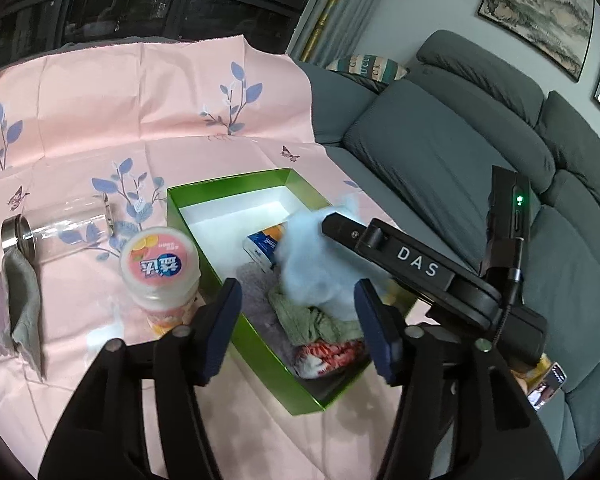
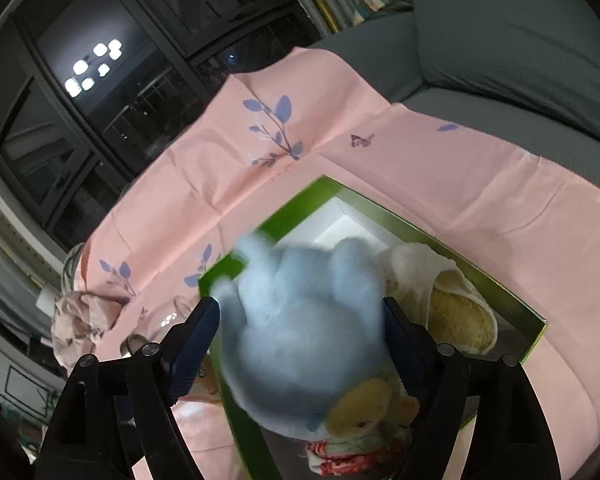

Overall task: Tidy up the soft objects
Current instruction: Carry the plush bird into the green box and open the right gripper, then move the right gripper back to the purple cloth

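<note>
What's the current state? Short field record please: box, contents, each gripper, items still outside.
box: green box on pink cloth
contents: green cloth, red-white item, small carton
right gripper: blue plush toy between jaws over box, grip unclear
left gripper: open, empty
outside: pink-lidded jar, glass jar, grey cloth

A box (image 1: 188, 216) sits on a cloth (image 1: 100, 92) spread over the sofa (image 1: 440, 140). In the box lie a plush toy (image 1: 316, 264), a carton (image 1: 262, 242) behind it, and a scarf (image 1: 312, 320) before it. Left of the box stands a jar (image 1: 160, 268); further left a glass bottle (image 1: 60, 224) lies on its side, a rag (image 1: 22, 304) before it. In the right wrist view a slipper (image 2: 452, 308) lies in the box right of the plush toy.
</note>
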`<state>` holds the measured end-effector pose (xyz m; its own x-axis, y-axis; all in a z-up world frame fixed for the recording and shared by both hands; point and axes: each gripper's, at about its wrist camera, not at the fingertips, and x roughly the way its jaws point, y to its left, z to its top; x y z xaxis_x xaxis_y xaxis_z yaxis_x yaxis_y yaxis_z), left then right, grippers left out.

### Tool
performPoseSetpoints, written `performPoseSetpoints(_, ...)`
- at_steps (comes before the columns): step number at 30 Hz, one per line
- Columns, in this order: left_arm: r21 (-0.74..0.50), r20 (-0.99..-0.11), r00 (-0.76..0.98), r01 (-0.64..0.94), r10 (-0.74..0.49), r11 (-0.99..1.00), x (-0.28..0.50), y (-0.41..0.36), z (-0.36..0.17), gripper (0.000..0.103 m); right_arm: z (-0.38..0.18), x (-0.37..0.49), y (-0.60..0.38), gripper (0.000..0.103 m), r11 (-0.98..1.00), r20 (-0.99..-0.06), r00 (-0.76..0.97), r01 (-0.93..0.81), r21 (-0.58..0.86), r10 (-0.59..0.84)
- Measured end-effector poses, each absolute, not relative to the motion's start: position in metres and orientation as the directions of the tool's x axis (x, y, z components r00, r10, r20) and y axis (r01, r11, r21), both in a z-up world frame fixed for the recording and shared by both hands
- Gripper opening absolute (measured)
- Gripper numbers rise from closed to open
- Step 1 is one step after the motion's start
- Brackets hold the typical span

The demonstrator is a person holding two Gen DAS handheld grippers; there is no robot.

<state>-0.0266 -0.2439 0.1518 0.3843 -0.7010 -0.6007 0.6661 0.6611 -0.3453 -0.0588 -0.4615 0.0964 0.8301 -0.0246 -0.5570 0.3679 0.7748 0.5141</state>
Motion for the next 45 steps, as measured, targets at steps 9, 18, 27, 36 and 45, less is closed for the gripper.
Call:
performPoseSetpoints(9, -0.316, -0.589, 0.427, 0.659, -0.686, 0.682, -0.036, -0.216, 0.161, 0.08, 0.113, -0.071, -0.45, 0.089, 0.803, -0.514, 0.853, 0.367, 0.469, -0.089)
performPoseSetpoints(18, -0.296, -0.576, 0.533, 0.571, -0.62, 0.766, -0.032, -0.149, 0.152, 0.086, 0.127, -0.078, -0.428, 0.089, 0.841, -0.476, 0.875, 0.324, 0.433, -0.092)
performPoseSetpoints(27, -0.246, -0.64, 0.625, 0.385, -0.447, 0.89, -0.01, -0.069, 0.123, 0.086, 0.141, -0.079, -0.386, 0.097, 0.901, -0.445, 0.895, 0.229, 0.368, -0.045)
performPoseSetpoints(36, -0.328, -0.637, 0.663, 0.23, -0.394, 0.916, 0.024, -0.002, 0.098, 0.086, 0.144, -0.068, -0.337, 0.097, 0.941, -0.476, 0.878, 0.13, 0.314, 0.037)
performPoseSetpoints(45, -0.352, -0.688, 0.636, 0.127, -0.348, 0.927, 0.056, 0.029, 0.075, 0.086, 0.136, -0.025, -0.258, 0.097, 0.917, -0.6, 0.74, -0.055, 0.394, 0.302)
